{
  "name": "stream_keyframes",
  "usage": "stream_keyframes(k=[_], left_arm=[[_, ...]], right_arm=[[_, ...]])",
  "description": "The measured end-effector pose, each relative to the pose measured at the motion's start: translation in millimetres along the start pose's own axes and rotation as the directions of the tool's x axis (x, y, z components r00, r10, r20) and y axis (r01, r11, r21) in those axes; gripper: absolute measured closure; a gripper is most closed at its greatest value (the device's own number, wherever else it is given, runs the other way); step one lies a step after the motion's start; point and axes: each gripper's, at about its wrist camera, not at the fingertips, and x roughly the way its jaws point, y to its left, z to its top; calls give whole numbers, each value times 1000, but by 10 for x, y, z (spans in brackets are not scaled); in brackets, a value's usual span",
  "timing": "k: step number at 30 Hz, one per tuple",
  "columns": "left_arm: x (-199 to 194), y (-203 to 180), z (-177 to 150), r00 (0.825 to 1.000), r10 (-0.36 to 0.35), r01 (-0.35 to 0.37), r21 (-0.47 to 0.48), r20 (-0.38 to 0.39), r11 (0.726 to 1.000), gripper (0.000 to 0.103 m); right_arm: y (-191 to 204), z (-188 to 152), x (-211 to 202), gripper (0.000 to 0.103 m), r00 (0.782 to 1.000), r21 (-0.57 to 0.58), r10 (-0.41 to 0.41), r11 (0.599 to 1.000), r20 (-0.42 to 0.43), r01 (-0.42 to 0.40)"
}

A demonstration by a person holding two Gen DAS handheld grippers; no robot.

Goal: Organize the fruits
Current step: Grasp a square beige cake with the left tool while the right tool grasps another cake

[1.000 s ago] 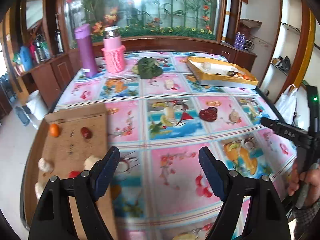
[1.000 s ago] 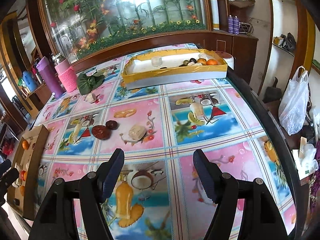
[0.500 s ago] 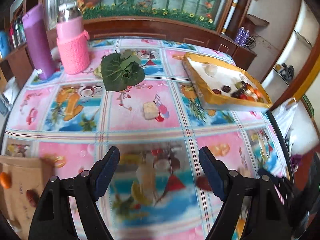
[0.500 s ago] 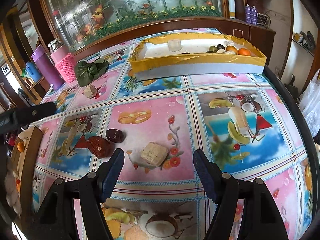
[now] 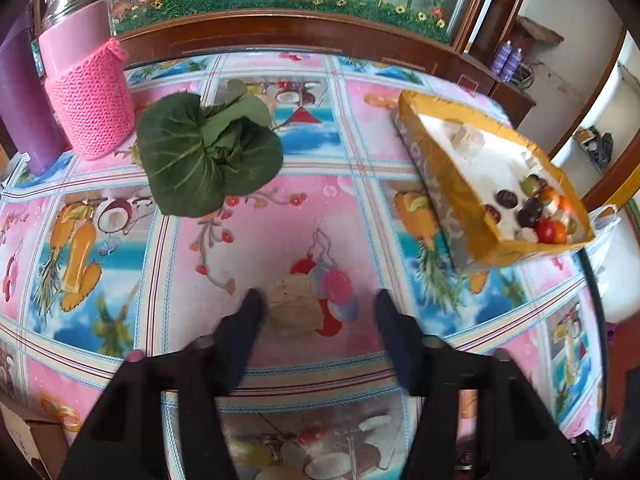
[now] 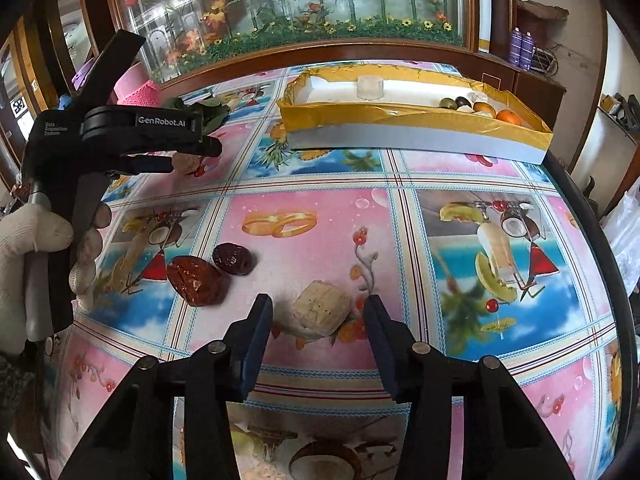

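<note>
My left gripper is open, its jaws either side of a beige lump on the patterned tablecloth. My right gripper is open around another beige lump. Two dark red dried fruits lie to its left. The yellow-lined tray holds several small fruits at one end; it also shows in the right wrist view. The left gripper shows in the right wrist view, with the other lump between its fingers.
A green leafy vegetable, a pink knit-covered jar and a purple bottle stand at the far left. A cardboard piece lies at the near left edge. The table edge runs along the right.
Both grippers moved forward and down. The left one passed over the table to the far beige lump; the right one closed in on the near lump. Both stayed open.
</note>
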Motion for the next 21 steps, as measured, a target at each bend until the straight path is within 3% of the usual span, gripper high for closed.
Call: stream_keyframes(k=[1, 2, 7, 13, 21], left_arm=[[0, -18, -13, 1000, 8, -8, 15, 6, 1000, 73], [-2, -34, -34, 1000, 8, -8, 27, 5, 1000, 81], [-196, -48, -158, 1000, 1, -2, 46, 24, 999, 81], [-707, 13, -429, 997, -56, 54, 36, 51, 998, 81], [-1284, 127, -1071, 991, -110, 111, -11, 80, 994, 81]], right_arm=[[-4, -2, -2, 70, 1000, 0, -7, 1000, 1, 7], [-16, -2, -3, 69, 1000, 2, -13, 1000, 3, 13], [-133, -8, -42, 70, 1000, 72, 29, 997, 12, -30], [-320, 11, -128, 69, 991, 183, 126, 974, 54, -134], [-321, -2, -163, 69, 991, 197, 102, 973, 84, -117]])
